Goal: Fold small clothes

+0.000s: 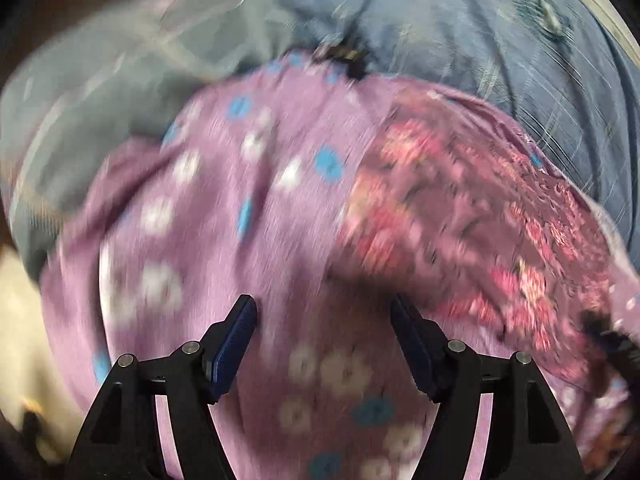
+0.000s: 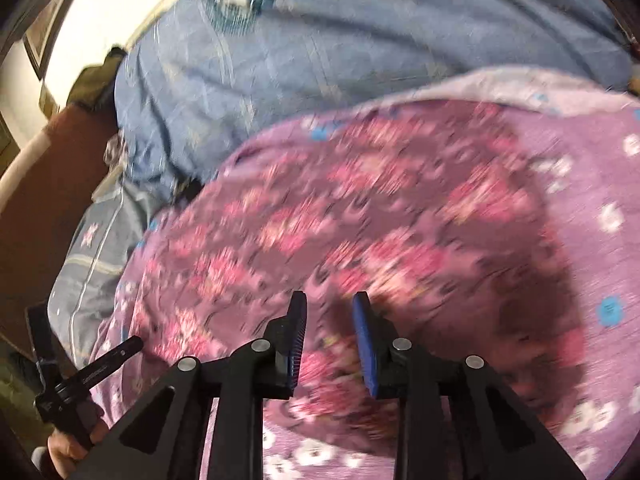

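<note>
Blue bedding [image 1: 460, 20], patterned and rumpled, fills the background of both wrist views, with a strip of brown wood at nine o'clock in the right view. Everything is smeared by motion blur.

On the bedding lies a small purple garment [image 1: 248, 208] with white and blue flowers. A darker panel printed with pink flowers [image 2: 360, 208] lies over part of it; whether that is a folded-over flap or a second cloth cannot be told.

From the left camera, the left gripper [image 1: 324, 312] hangs with its blue-padded fingers spread wide, nothing between them; purple cloth fills the view from ten to two o'clock and runs beneath the fingers. From the right camera, the right gripper [image 2: 330, 312] has its fingers close together but still parted, pinching nothing; the pink panel lies straight ahead at twelve o'clock and below. The other tool's handle shows at eight o'clock there.

To fold well, each tool would likely do best to find a clear hem, pinch one layer only, and lift evenly so the edges meet.
</note>
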Demonstrator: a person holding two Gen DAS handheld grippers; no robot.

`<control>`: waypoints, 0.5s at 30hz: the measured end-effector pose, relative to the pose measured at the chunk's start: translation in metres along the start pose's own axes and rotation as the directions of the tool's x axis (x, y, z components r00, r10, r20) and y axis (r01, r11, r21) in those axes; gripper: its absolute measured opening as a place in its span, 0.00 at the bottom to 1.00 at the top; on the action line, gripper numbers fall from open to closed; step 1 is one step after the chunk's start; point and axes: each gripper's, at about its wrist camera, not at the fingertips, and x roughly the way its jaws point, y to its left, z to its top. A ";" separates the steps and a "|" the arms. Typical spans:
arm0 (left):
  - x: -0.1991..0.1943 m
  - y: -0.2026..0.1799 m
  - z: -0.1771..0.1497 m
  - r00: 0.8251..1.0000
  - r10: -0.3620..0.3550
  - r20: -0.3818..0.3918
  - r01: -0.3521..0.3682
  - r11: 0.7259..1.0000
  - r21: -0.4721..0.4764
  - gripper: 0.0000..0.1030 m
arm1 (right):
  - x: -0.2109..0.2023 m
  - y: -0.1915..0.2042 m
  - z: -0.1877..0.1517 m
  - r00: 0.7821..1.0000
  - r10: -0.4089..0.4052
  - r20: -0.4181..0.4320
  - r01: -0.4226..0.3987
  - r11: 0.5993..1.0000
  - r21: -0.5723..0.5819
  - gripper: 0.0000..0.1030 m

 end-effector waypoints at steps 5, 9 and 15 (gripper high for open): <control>0.003 0.026 0.000 0.993 -0.115 -0.039 0.108 0.982 -0.158 0.67 | 0.001 0.024 -0.008 1.000 -0.005 0.014 0.006 0.995 -0.099 0.28; 0.014 0.027 0.014 0.985 -0.169 -0.037 0.156 0.960 -0.233 0.68 | -0.007 0.030 -0.013 0.998 0.029 0.049 -0.023 0.993 -0.115 0.28; 0.034 0.016 0.036 0.988 -0.156 0.012 0.153 0.945 -0.290 0.71 | -0.005 0.038 -0.012 0.997 0.051 0.049 -0.043 0.988 -0.150 0.28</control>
